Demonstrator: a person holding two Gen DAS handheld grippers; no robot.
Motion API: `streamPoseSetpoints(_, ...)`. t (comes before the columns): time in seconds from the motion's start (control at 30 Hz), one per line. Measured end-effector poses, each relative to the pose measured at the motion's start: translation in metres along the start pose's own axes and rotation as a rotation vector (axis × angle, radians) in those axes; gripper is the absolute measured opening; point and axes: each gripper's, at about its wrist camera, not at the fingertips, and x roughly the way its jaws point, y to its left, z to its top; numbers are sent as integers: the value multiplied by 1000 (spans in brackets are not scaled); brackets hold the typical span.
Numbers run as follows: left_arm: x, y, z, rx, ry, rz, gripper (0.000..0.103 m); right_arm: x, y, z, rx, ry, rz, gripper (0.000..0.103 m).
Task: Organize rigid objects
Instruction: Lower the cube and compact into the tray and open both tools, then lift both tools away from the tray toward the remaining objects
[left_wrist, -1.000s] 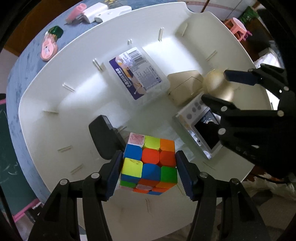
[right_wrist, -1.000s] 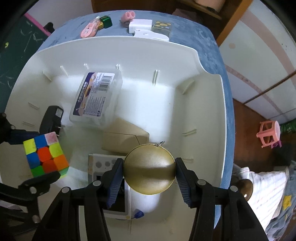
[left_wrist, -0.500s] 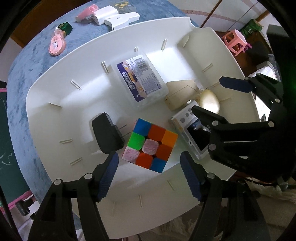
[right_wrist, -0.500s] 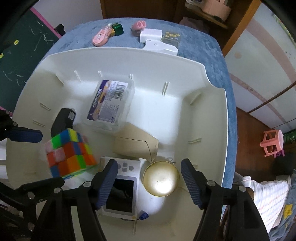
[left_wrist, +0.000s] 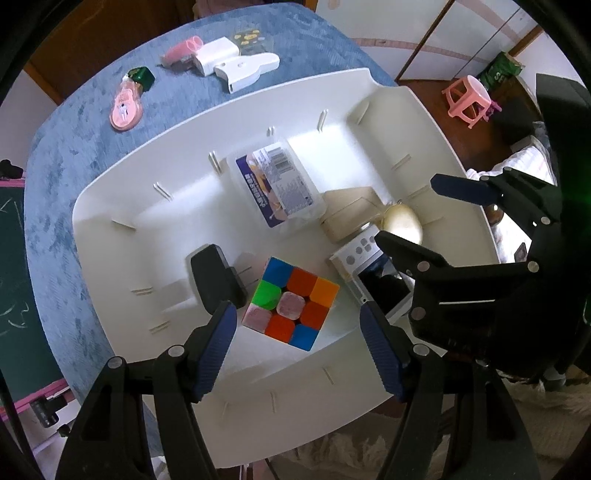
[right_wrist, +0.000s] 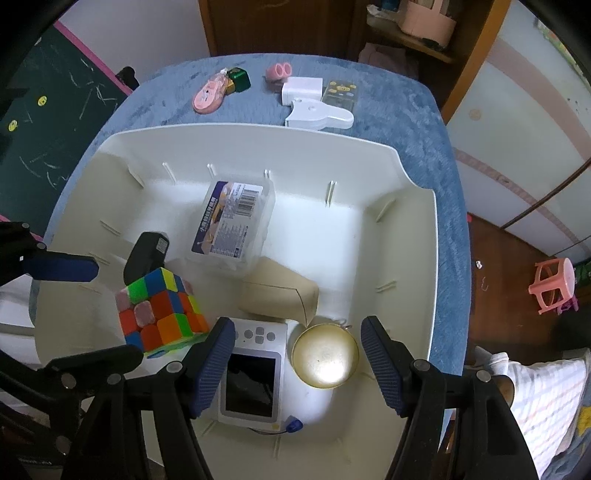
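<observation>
In my left hand the left claw (left_wrist: 297, 349) hangs over the white bin (left_wrist: 110, 236) with its jaws spread wide and nothing between the pads; they have just been opening. The puzzle cube (left_wrist: 291, 308) lies on the bin floor below and between my blue fingertips (left_wrist: 216, 343), apart from both, sitting tilted with a mixed-colour face up. Just left of the cube, touching or nearly so, is a black charger (left_wrist: 214, 280). Further back lies a clear plastic box (left_wrist: 275, 184) with a printed label, and right of it a tan case (left_wrist: 349, 212). Right of the cube is a small white camera (right_wrist: 255, 373), screen up. My right claw (right_wrist: 297, 363) is also parted, jaws just opened and holding nothing; the gold ball (right_wrist: 325, 356) rests on the bin floor between its pads, closer to the left one, clear of both, just beside the camera and touching the tan case's corner. Beyond the bin, small pink and white items lie on the blue table (right_wrist: 399, 107).
</observation>
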Motion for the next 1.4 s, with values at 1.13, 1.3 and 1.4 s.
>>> streamPoseSetpoints(1.13,-87,40,91,13,-301,36,73,-67,-49,74,211,-169,31,71)
streamPoseSetpoints(1.3,-92,57,112,37,-324,63,73,-63,-53,88,239,-167,14,71)
streamPoseSetpoints(1.4,-95,70,122,45,-337,81,73,-56,-57,94,260,-152,10,71)
